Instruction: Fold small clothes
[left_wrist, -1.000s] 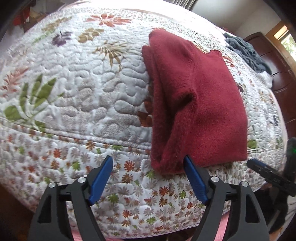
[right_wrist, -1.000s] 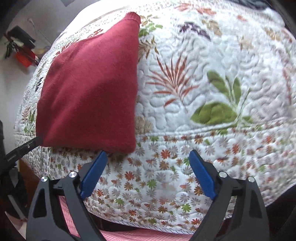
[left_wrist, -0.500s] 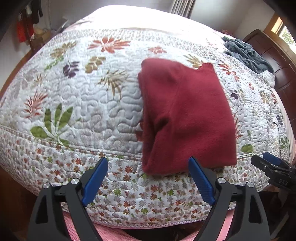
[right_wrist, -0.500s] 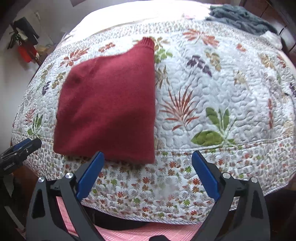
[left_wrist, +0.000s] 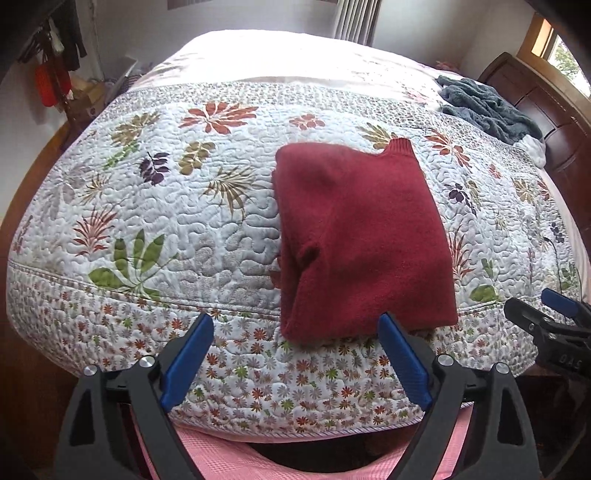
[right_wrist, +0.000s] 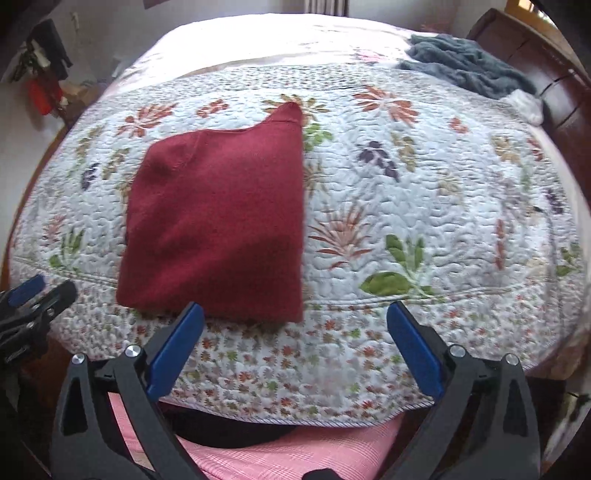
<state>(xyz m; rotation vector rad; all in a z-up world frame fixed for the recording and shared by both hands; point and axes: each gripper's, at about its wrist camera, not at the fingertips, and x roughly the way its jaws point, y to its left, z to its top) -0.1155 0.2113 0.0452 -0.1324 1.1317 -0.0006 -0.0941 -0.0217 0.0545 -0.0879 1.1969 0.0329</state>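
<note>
Left wrist view is showing the left tongs (left_wrist: 295, 354) standing wide apart and holding nothing, hanging just off the near edge of the bed, with the folded dark red knitted sweater (left_wrist: 358, 240) lying ahead between the blue fingertips (left_wrist: 188, 358) and slightly to the right. That sweater is resting flat on the white quilted bedspread with printed leaves and flowers (left_wrist: 177, 229), its near hem reaching the stitched seam where the quilt is turning down over the bed edge, its ribbed collar pointing toward the far side. To the sweater's left, bare quilt is stretching wide toward the corner. Right wrist view is showing the right tongs (right_wrist: 295, 339) also spread wide and gripping nothing, off the same near edge, with the sweater (right_wrist: 218, 229) ahead and to the left and a broad stretch of bare quilt (right_wrist: 424, 206) to the right. A crumpled grey-blue fleece cloth (right_wrist: 465, 66) is lying well apart at the far right corner, beside a dark wooden headboard (right_wrist: 565, 110). Pink checked fabric (right_wrist: 280, 458) is showing under both tongs.
</note>
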